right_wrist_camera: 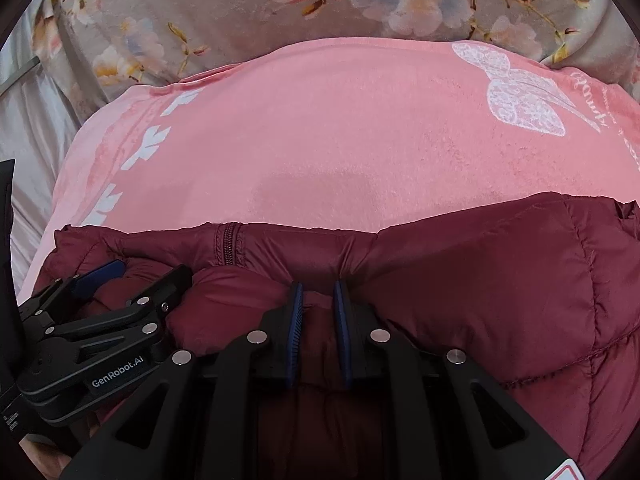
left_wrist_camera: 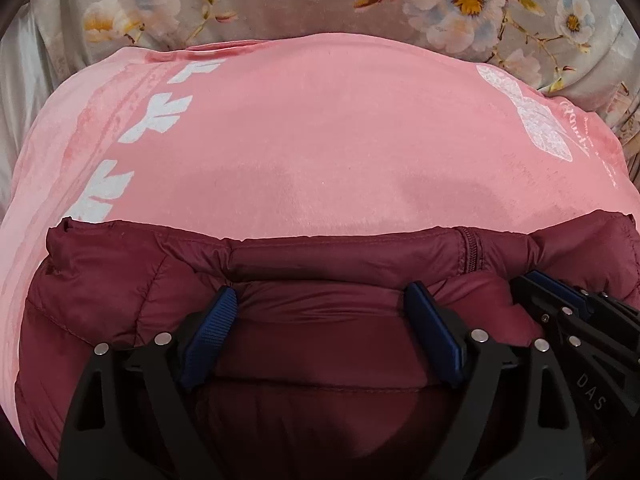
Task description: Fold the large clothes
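A dark red puffer jacket (left_wrist_camera: 132, 292) lies on a pink blanket (left_wrist_camera: 320, 140), its zipper (left_wrist_camera: 468, 252) running back from the far edge. It also shows in the right wrist view (right_wrist_camera: 480, 280). My left gripper (left_wrist_camera: 320, 300) is open, its blue pads wide apart and pressed on a fold of the jacket. My right gripper (right_wrist_camera: 318, 292) has its pads nearly together, pinching a thin fold of the jacket. The two grippers sit side by side: the right one shows in the left wrist view (left_wrist_camera: 560, 300), the left one in the right wrist view (right_wrist_camera: 112, 284).
The pink blanket (right_wrist_camera: 320, 140) carries white leaf prints (left_wrist_camera: 156, 116) on the left and a white bow print (right_wrist_camera: 520, 96) on the right. A grey floral bedspread (left_wrist_camera: 280, 0) lies behind it. Pale cloth (right_wrist_camera: 28, 128) lies at the far left.
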